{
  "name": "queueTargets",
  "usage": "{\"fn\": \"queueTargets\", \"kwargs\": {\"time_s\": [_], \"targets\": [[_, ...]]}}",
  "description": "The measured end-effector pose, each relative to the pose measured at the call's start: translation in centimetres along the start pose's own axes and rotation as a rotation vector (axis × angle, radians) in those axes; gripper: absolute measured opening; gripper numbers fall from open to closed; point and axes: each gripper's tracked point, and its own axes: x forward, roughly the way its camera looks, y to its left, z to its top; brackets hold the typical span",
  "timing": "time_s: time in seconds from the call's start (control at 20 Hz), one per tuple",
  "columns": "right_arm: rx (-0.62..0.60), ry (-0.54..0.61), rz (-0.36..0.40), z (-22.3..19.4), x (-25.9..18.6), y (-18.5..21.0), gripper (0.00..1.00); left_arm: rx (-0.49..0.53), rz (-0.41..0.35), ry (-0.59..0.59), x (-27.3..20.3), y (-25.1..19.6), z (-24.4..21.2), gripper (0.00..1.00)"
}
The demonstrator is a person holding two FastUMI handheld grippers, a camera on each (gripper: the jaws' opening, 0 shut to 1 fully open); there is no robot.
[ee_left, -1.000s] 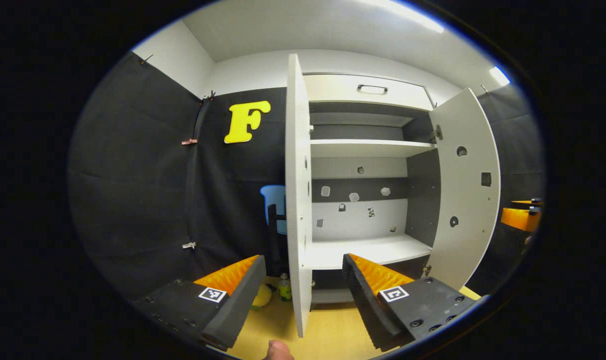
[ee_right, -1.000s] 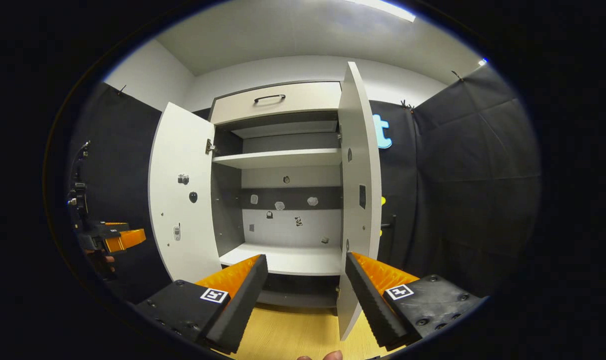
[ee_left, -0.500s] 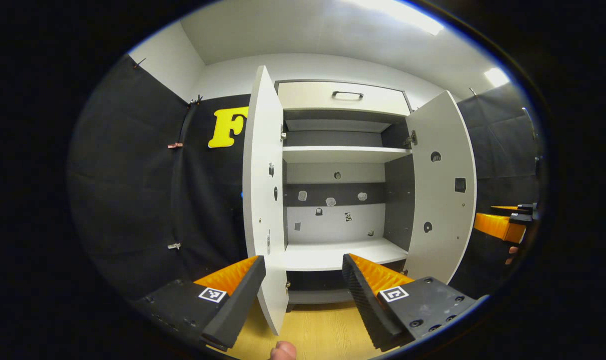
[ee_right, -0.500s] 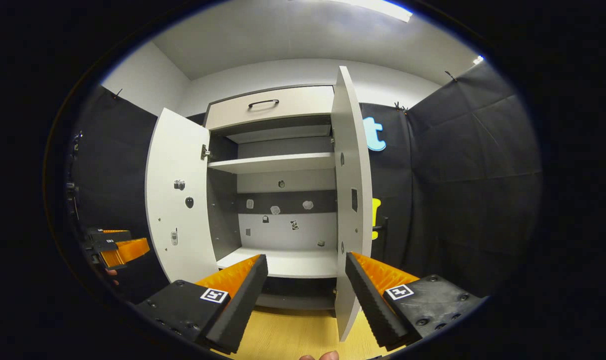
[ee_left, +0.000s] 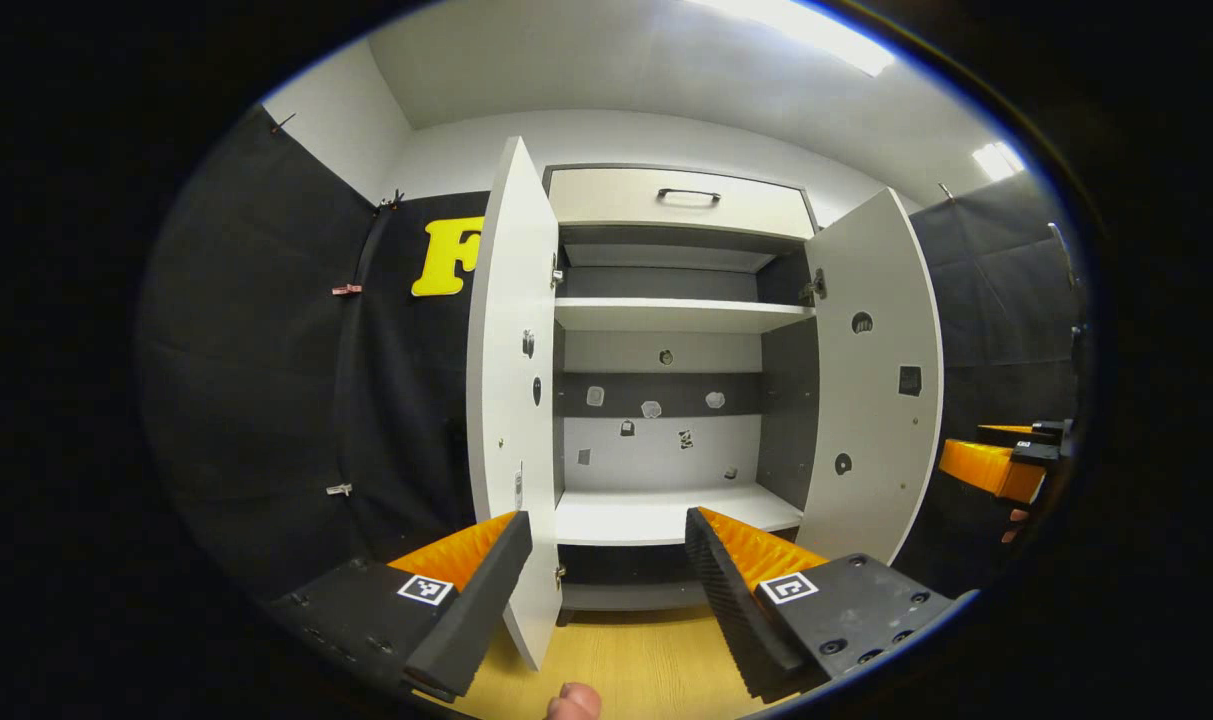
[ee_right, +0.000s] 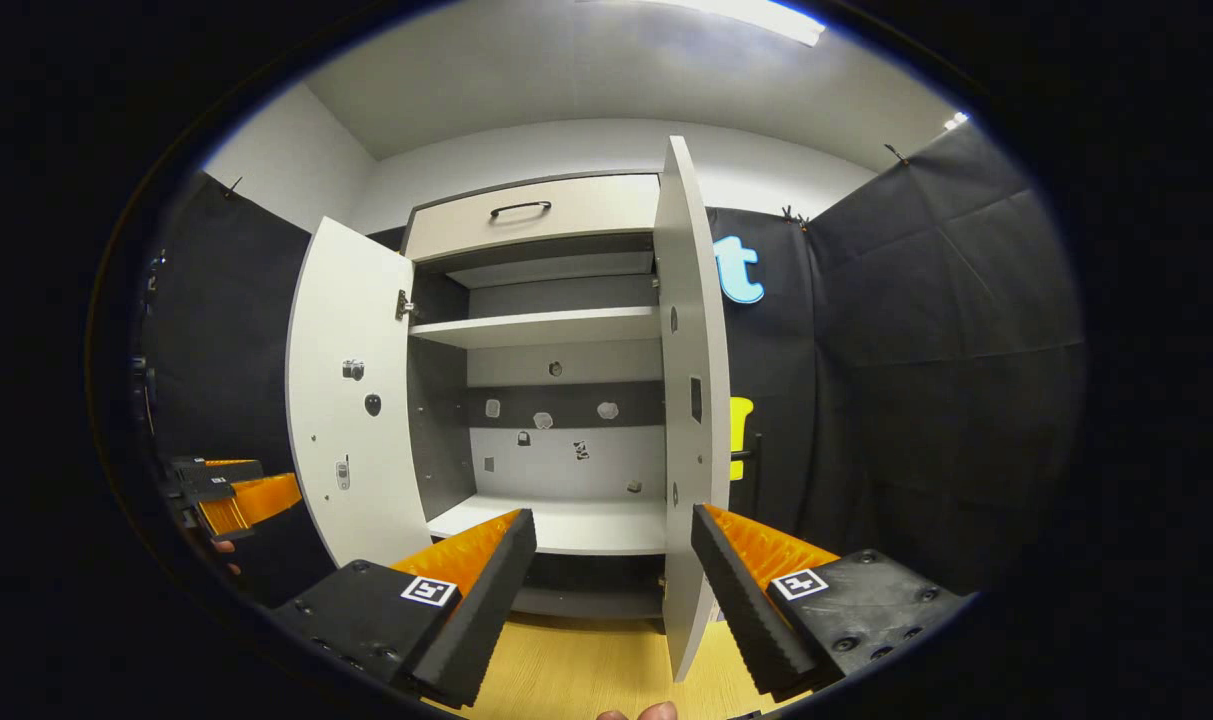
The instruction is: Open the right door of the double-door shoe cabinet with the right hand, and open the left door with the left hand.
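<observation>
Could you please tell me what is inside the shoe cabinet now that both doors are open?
The shoe cabinet holds two bare white shelves and small stickers on its back panel; no shoes. The bottom compartment is dark, partly covered by the gripper fingers.

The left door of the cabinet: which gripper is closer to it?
Left. The left gripper sits just in front of the left door, whose bottom edge falls between its fingers. The right gripper is over by the right door.

White cabinet doors (ee_left: pixel 511 330) (grey interior); orange-black ribbed fingers (ee_left: pixel 736 560); yellow wood floor (ee_left: pixel 636 660).
</observation>
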Motion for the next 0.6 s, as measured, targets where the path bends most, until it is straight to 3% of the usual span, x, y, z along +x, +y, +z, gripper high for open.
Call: {"fn": "queueTargets", "kwargs": {"time_s": [0.6], "targets": [[0.0, -0.004, 0.001, 0.2, 0.31, 0.0, 0.98, 0.004, 0.02, -0.012, 0.06, 0.41, 0.26, 0.95]]}}
